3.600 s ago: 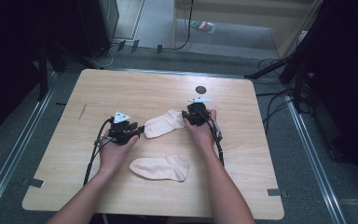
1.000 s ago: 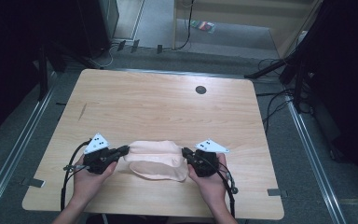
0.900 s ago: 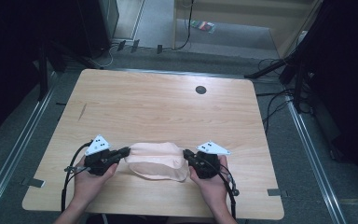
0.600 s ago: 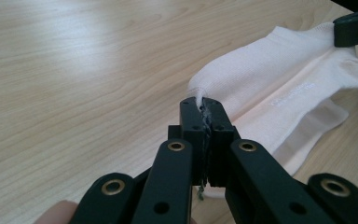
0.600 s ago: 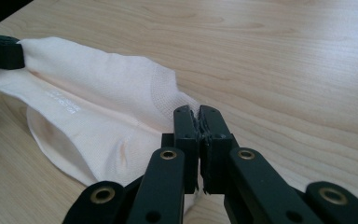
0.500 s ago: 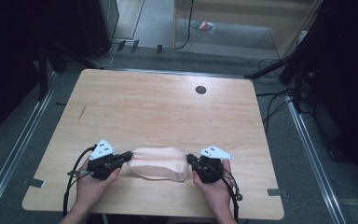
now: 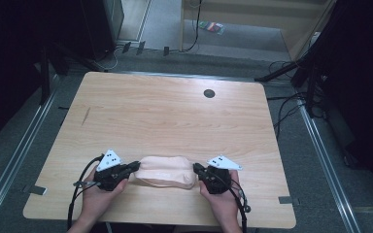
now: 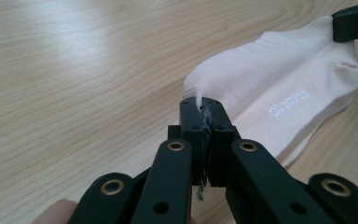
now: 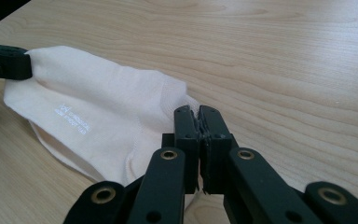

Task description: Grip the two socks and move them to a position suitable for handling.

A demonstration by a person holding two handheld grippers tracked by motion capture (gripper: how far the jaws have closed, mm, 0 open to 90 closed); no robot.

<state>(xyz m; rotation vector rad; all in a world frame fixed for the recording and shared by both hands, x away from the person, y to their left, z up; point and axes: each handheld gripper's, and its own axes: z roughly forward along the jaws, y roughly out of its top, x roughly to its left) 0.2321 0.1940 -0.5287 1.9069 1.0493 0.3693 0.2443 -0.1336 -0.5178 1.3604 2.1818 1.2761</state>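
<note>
The left tongs [image 8: 204, 105] are pressed together on a pinch of fabric at one end of a pale pink ankle sock [image 8: 279, 88], and the right tongs [image 9: 198, 113] are pressed together on the fabric at its other end. In the high view the left tongs [image 7: 135, 166] point toward the right and the right tongs [image 7: 197, 168] point toward the left, so the two tips face each other across the sock [image 7: 166, 171]. Each is held in a hand that comes up from the near edge: the left hand [image 7: 98, 194] lies low over the wood with its forearm slanting in from the bottom, and the right hand [image 7: 219, 194] does likewise on the other side. A black cable trails back from each tool along the wrist.

The sock lies flat on the desk [image 7: 175, 111], close to the near edge, between the two tools. Its long axis runs left to right across the desk, parallel to that edge. It appears to be two layers, one on the other, with small white printed lettering [image 8: 286, 101] on the upper face.
</note>
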